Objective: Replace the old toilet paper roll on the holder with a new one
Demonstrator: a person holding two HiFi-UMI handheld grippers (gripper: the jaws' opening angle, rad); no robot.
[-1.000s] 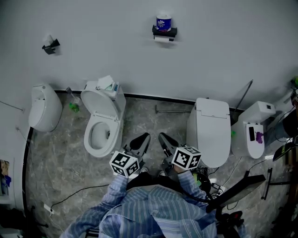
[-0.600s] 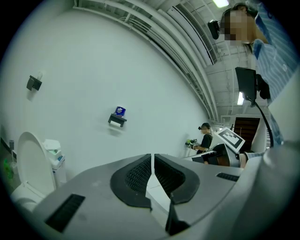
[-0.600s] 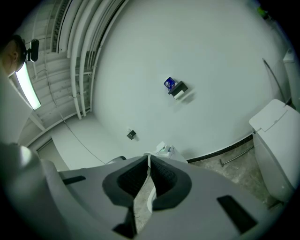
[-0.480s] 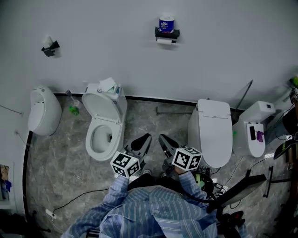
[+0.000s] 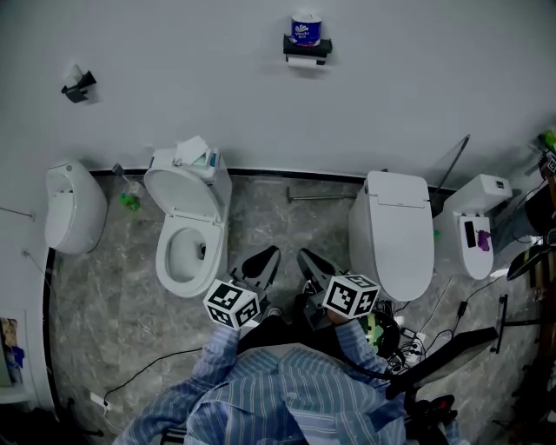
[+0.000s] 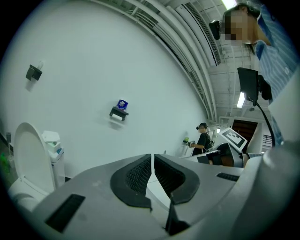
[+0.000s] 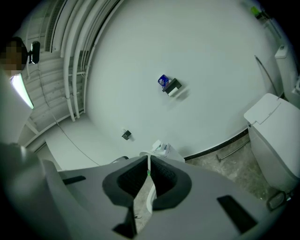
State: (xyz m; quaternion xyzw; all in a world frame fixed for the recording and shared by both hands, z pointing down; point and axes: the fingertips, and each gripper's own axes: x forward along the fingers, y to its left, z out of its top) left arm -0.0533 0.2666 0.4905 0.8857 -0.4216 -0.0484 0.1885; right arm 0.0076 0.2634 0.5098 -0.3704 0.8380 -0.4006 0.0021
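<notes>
Toilet paper roll (image 5: 306,27), blue-wrapped, sits atop the wall holder (image 5: 307,48); white roll (image 5: 303,62) beneath looks indistinct. Left tongs (image 6: 153,160), right tongs (image 7: 148,163): closed, empty.

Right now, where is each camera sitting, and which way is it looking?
Head view: on the person's head, looking down at the floor and wall; striped sleeves, left gripper, right gripper show.
Left gripper view: on the left gripper, facing the wall; its shut jaws show.
Right gripper view: on the right gripper, facing the wall; shut jaws show.
All three share the paper holder.
</notes>
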